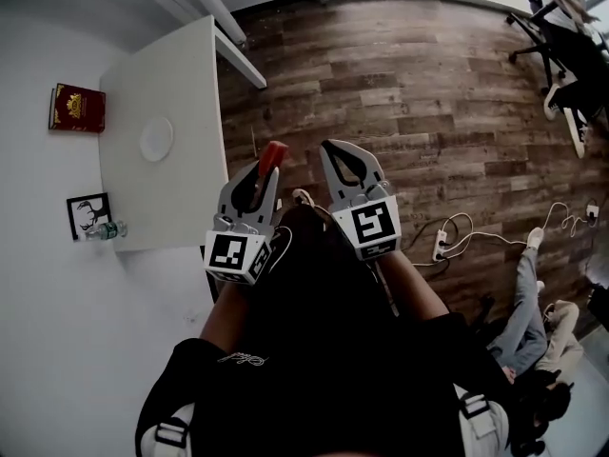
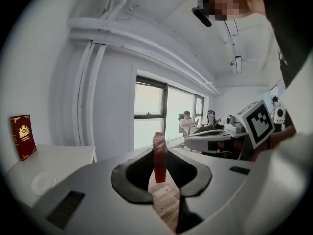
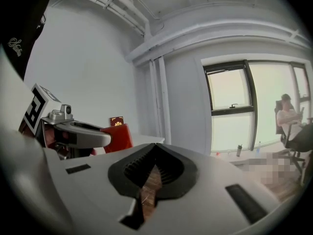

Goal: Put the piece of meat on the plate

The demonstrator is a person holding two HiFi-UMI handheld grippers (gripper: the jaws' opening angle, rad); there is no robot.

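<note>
The piece of meat (image 2: 159, 155), a red slab, stands on edge between the jaws of the left gripper (image 1: 262, 171), with its top end poking out past their tips. In the head view it hangs over the wooden floor (image 1: 400, 93), just off the edge of the white worktop (image 1: 181, 84), and the white plate (image 1: 157, 139) lies well apart from it, out on that worktop. A red book (image 1: 77, 108) stands against the wall beyond the plate, and a small framed picture (image 1: 88, 214) and a bottle (image 1: 107, 229) sit at the worktop's near corner. The room has white walls and large windows, and cables trail over the floor. The left jaws are clamped on the meat, one on each flat face. The jaws of the right gripper (image 1: 333, 150) are together with nothing between them, and it is held beside the left one.
</note>
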